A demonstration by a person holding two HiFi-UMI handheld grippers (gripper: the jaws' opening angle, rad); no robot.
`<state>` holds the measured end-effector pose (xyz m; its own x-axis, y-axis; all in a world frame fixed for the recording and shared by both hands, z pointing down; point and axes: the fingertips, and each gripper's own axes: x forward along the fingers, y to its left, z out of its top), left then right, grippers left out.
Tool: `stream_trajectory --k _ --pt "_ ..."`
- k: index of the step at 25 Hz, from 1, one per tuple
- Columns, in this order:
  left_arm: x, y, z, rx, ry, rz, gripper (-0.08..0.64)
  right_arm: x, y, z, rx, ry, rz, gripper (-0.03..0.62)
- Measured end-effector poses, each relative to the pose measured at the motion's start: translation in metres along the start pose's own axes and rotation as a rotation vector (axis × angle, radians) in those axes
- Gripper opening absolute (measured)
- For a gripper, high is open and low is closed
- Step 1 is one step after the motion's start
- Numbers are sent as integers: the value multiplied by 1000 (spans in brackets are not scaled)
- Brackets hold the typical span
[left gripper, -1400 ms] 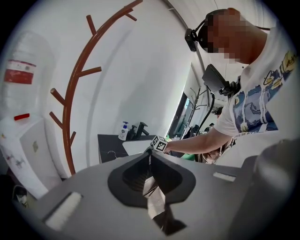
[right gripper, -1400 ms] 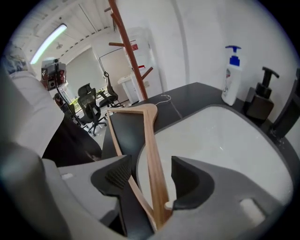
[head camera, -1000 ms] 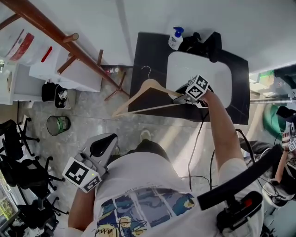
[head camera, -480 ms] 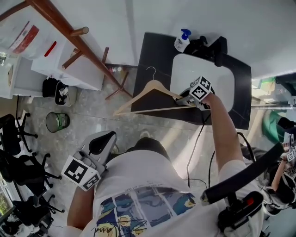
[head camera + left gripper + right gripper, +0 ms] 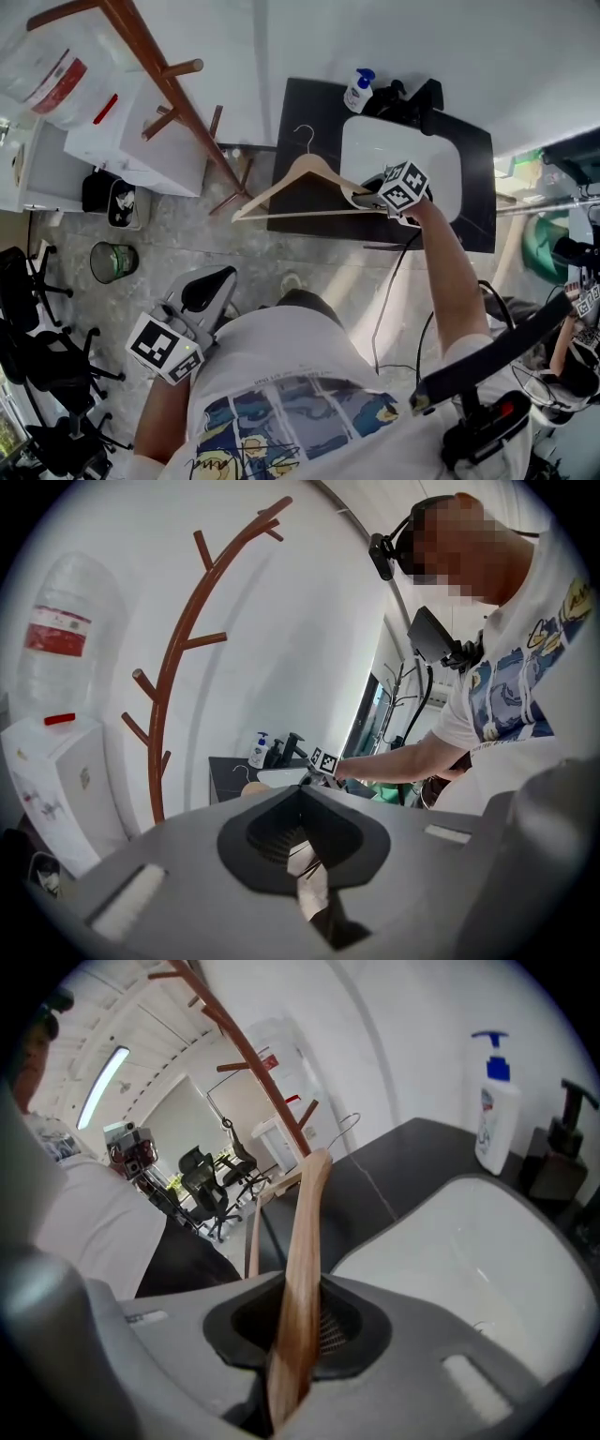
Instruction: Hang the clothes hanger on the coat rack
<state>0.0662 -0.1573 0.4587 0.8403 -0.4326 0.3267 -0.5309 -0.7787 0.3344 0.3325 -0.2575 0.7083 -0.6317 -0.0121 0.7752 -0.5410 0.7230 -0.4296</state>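
Note:
A wooden clothes hanger (image 5: 298, 172) with a wire hook hangs over the front edge of the black counter (image 5: 300, 103), held by one shoulder end. My right gripper (image 5: 360, 197) grips that end, and its jaws are still closing on the wood. In the right gripper view the hanger (image 5: 306, 1232) runs straight out from between the jaws of the right gripper (image 5: 298, 1340). The brown coat rack (image 5: 173, 98) with its pegs stands to the left against the wall. My left gripper (image 5: 221, 278) is low by my body, shut and empty. The left gripper view shows the coat rack (image 5: 172, 672) ahead.
A white basin (image 5: 412, 150) is set in the counter, with a soap bottle (image 5: 357, 89) behind it. A water dispenser (image 5: 141, 141) with a large bottle (image 5: 61, 80) stands left of the rack. A waste bin (image 5: 111, 261) and office chairs (image 5: 37, 323) are on the floor at left.
My right gripper has risen a little with the hanger, whose bar now hangs more level. The left gripper has stayed low by my body.

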Motion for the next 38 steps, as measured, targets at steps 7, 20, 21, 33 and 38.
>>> stream_trajectory --k 7,20,21,33,38 --pt "-22 4 8 18 -36 -53 3 -23 26 21 -52 -59 -204 40" --pt "-84 10 2 49 -66 -138 3 -38 125 49 -54 -176 -352 23" --pt "-90 10 1 51 -71 -147 3 -39 137 55 -65 -189 -353 23" --pt "-184 21 -29 76 -130 -195 3 -53 297 150 -225 -348 -313 17" --pt "-218 26 -39 97 -142 -198 3 -79 338 206 -282 -440 -358 16"
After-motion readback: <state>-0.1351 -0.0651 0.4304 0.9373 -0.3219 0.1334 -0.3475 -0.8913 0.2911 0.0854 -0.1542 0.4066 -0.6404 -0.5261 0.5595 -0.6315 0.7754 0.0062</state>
